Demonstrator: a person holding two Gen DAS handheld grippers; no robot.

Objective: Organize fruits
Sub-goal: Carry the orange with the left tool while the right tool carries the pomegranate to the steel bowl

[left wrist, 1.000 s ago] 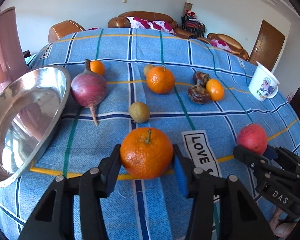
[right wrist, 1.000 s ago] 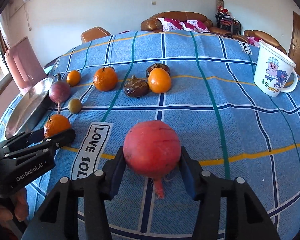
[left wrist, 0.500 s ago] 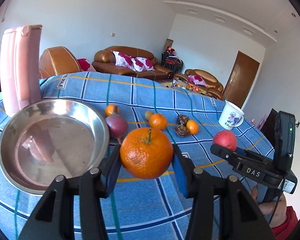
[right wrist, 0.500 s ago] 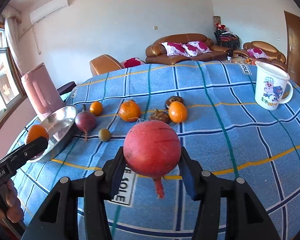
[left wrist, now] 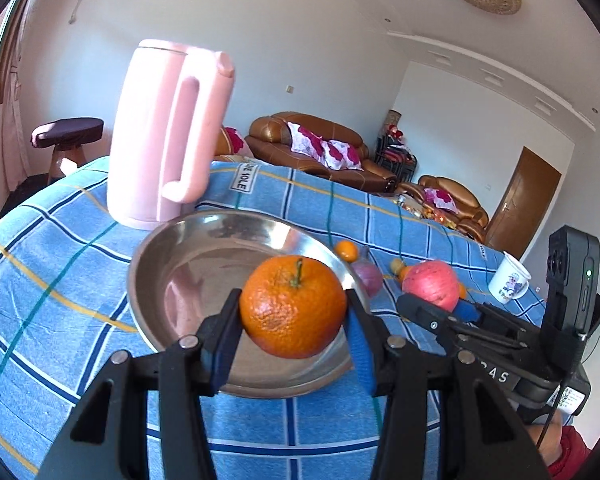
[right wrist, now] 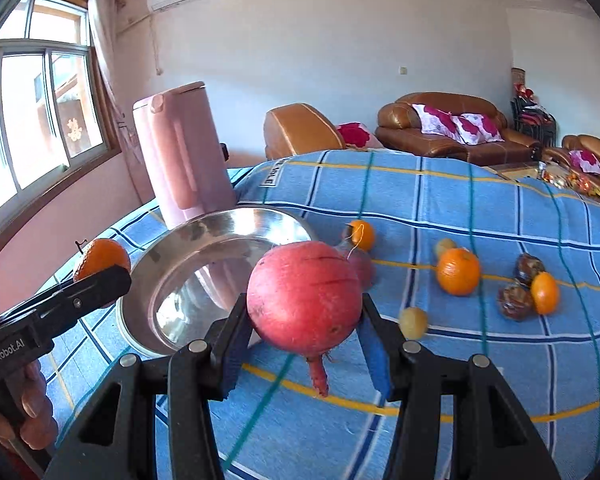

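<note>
Left gripper point(left wrist: 294, 322) clamped on a round orange tangerine with a short green stem point(left wrist: 293, 306), lifted clear of the blue checked tablecloth point(left wrist: 52, 280). Directly ahead of and below that claw: the shallow stainless-steel bowl point(left wrist: 188, 264), its near rim just under the fruit. Likely only a short lowering needed before release.

Right gripper point(right wrist: 301, 334) clamped on a round red root-tailed fruit or vegetable point(right wrist: 303, 296), tail hanging straight down between the blue pads. Bowl ahead and to the left of this claw, so a sideways carry toward the left hand's side called for. Left hand nearer the bowl, probably first to drop.

Beyond the bowl, a tall pink plastic jug point(left wrist: 168, 136). To the right of the right claw, loose oranges point(right wrist: 458, 272) resting on the cloth.
</note>
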